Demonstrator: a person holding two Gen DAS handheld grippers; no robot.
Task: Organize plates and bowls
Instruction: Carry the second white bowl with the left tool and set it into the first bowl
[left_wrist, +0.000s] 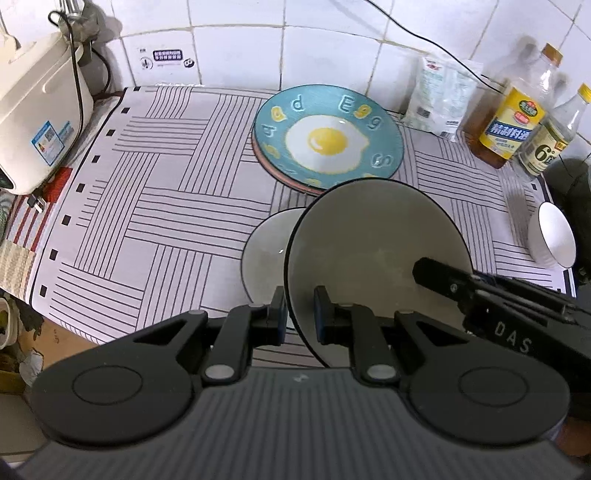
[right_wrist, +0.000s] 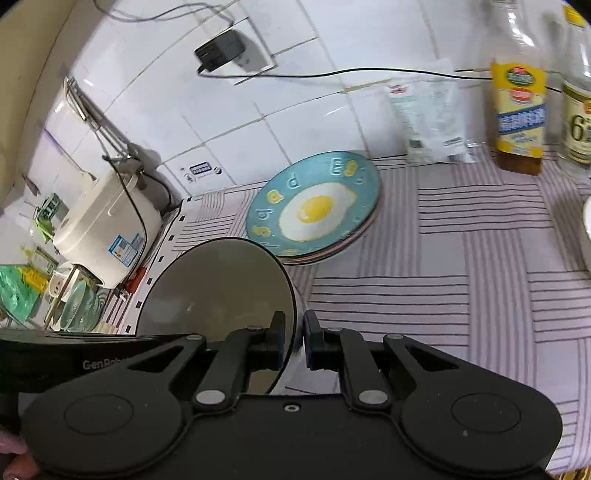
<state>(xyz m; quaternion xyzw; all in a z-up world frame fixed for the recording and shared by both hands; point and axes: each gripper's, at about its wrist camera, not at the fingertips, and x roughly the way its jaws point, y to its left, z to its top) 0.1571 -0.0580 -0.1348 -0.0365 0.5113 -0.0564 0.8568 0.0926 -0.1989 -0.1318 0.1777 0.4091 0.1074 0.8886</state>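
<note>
Open striped cloth (left_wrist: 147, 221) across the left and middle of the counter, as far as the rice cooker (left_wrist: 40, 110) at the left edge and the tiled wall behind. Tighter on the right: bag (left_wrist: 443, 96), yellow-label bottle (left_wrist: 513, 114) and clear bottle (left_wrist: 550, 140) lined up along the wall.

Grey bowl (left_wrist: 373, 243) lifted off the cloth and tilted steeply, holding nothing. Right gripper (right_wrist: 294, 343) clamped narrow on its wall, one finger inside and one outside. Left gripper (left_wrist: 300, 317) set narrow astride the near rim, outer pad against it; cannot tell whether the inner pad presses. Just behind and lower, a second grey bowl (left_wrist: 266, 247) resting on the cloth, nothing visible in it, largely covered by the lifted one. Farther back, egg plate (left_wrist: 325, 144) lying on a pink plate (left_wrist: 291, 182), only an edge of that showing. Small white bowl (left_wrist: 554, 240) on its side near the right edge, partly cut off by something dark.
</note>
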